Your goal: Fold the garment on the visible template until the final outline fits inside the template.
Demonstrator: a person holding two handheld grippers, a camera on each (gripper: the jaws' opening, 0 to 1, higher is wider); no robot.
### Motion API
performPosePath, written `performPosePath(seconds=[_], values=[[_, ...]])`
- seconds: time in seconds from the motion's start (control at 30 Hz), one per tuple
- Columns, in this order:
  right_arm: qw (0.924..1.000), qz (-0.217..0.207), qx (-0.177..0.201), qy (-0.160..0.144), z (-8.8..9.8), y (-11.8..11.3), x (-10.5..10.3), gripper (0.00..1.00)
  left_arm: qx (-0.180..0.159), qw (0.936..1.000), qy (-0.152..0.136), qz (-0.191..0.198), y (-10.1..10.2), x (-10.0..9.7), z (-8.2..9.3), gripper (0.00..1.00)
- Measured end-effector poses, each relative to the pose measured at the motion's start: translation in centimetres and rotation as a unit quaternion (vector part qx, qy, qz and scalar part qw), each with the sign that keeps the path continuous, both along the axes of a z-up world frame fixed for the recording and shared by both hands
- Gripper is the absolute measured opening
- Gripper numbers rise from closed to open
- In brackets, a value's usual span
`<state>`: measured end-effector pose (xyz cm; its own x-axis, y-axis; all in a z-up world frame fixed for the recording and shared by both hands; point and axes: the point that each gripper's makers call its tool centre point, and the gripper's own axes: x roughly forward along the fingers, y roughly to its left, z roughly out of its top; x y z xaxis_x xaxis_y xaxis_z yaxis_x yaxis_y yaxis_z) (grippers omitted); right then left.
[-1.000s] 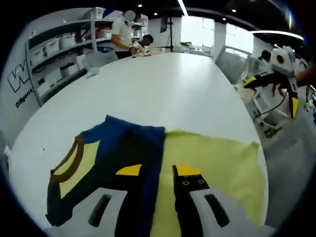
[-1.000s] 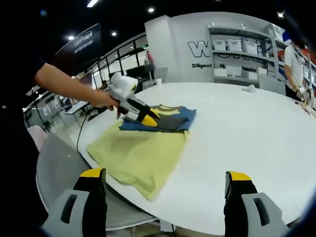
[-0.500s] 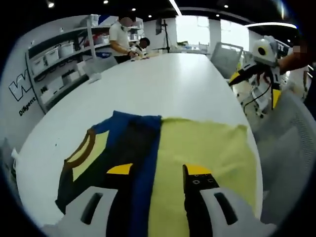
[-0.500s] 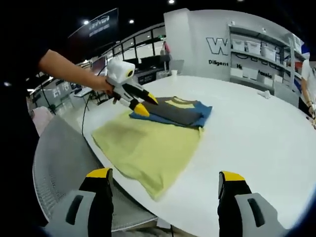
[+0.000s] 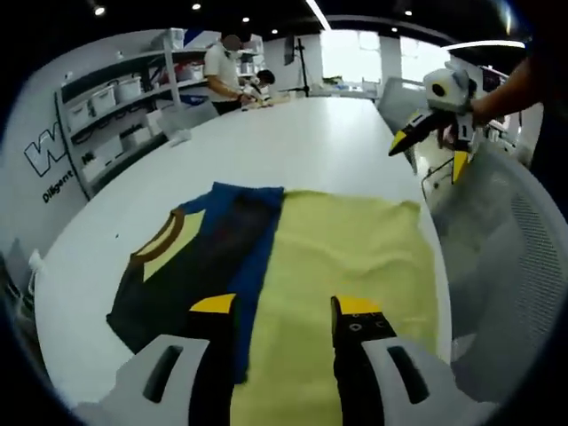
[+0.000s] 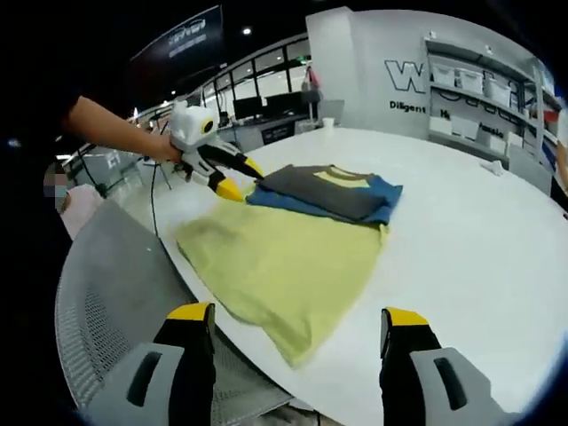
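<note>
A folded garment (image 5: pixel 209 257), dark grey over blue with a yellow neck patch and brown collar, lies on the left part of a pale yellow template cloth (image 5: pixel 355 257) on the white table (image 5: pixel 293 133). My left gripper (image 5: pixel 284 306) is open, its jaws apart above the near edge where garment meets cloth, holding nothing. My right gripper (image 5: pixel 429 153) hovers open off the table's right side. In the right gripper view the garment (image 6: pixel 333 191) sits on the far end of the yellow cloth (image 6: pixel 284 257). There the left gripper (image 6: pixel 240 177) hangs just beside the garment's left end, and the right gripper (image 6: pixel 297 315) stands open.
A grey mesh chair (image 6: pixel 106 302) stands at the table edge by the cloth, also seen as the chair (image 5: pixel 506 266) on the right. Shelves with white bins (image 5: pixel 115 106) line the wall. People (image 5: pixel 222 71) work at the table's far end.
The left gripper has drawn back from over the garment to just off its end. The right gripper has come closer to the table. The garment and cloth lie as before.
</note>
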<state>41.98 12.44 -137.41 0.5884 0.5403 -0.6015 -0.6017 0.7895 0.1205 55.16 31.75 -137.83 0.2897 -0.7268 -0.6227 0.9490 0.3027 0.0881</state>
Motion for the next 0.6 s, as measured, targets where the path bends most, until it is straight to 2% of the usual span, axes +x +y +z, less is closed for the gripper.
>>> performPosePath(seconds=[0.13,0.33,0.5,0.6], values=[[0.9998,0.012,-0.007,0.013,-0.7,0.3,-0.2,0.64,0.005,1.0000,-0.007,0.001,1.9,-1.3,-0.2,0.42],[0.9994,0.018,-0.009,0.029,-1.3,0.6,-0.4,0.55,0.009,0.9998,0.003,0.018,4.4,-2.4,-1.3,0.43],[0.9986,0.025,-0.019,0.044,-2.2,0.6,-0.7,0.47,-0.004,0.9994,0.012,0.034,5.2,-3.3,-1.5,0.43],[0.9977,0.033,-0.027,0.054,-2.7,0.7,-1.0,0.42,0.002,0.9998,-0.006,0.016,5.8,-4.3,-1.6,0.43]])
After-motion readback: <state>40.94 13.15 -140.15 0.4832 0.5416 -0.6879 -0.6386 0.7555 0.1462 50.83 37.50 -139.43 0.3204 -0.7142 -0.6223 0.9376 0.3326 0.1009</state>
